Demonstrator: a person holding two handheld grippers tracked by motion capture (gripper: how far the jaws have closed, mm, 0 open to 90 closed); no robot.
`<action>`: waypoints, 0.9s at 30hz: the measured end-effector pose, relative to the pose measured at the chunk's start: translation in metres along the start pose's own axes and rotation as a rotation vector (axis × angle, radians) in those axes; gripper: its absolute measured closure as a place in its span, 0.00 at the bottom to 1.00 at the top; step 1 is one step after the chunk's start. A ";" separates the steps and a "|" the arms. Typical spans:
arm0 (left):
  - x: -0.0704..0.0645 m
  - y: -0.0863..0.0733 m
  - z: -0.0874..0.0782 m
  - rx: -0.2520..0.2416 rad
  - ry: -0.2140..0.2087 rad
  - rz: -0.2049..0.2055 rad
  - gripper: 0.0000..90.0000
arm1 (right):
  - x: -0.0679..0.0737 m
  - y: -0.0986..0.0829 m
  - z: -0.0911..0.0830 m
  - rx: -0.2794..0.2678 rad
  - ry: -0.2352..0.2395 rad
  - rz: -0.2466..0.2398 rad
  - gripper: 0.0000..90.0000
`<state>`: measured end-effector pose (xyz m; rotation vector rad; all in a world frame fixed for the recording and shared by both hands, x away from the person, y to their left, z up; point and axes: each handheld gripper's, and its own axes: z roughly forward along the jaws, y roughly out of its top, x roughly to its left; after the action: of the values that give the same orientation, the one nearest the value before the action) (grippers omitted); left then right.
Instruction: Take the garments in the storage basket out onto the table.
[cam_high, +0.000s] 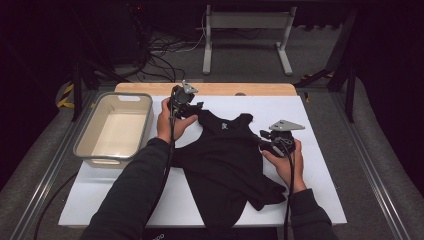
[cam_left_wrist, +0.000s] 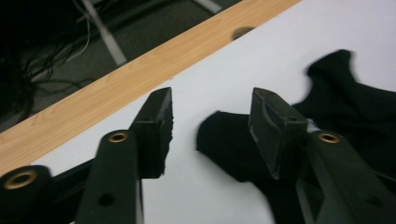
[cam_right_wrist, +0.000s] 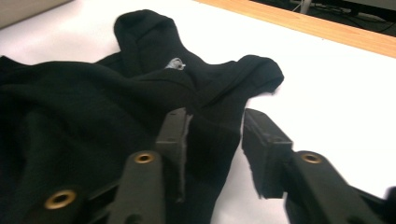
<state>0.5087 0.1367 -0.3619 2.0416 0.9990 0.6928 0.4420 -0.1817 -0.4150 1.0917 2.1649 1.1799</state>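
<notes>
A black sleeveless top (cam_high: 225, 160) lies spread and a bit rumpled on the white sheet (cam_high: 320, 165), with a small grey label (cam_right_wrist: 175, 64) at its neckline. My left gripper (cam_high: 189, 108) hovers at the top's left shoulder strap (cam_left_wrist: 224, 140), open, the strap's end lying between the jaws. At the garment's right edge below the other strap (cam_right_wrist: 259, 70), my right gripper (cam_high: 265, 140) stands open, with black cloth under its left jaw and in the gap.
An empty grey bin (cam_high: 116, 129) stands at the left of the sheet. A wooden table edge (cam_high: 210, 88) runs along the far side. Beyond it are cables and a white stand's legs (cam_high: 245, 45) on the floor.
</notes>
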 end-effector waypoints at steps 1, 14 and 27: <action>-0.005 -0.003 -0.005 -0.016 -0.024 0.001 0.53 | 0.001 -0.001 -0.003 0.002 -0.004 0.001 0.62; -0.057 -0.116 -0.059 0.014 -0.222 0.175 0.37 | 0.009 -0.040 -0.017 0.147 0.083 -0.042 0.48; -0.046 -0.143 -0.040 0.062 -0.258 0.175 0.59 | 0.016 -0.045 0.008 0.146 0.075 -0.103 0.68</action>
<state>0.3945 0.1734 -0.4608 2.2243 0.7084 0.4745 0.4184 -0.1792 -0.4575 0.9959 2.3658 1.0467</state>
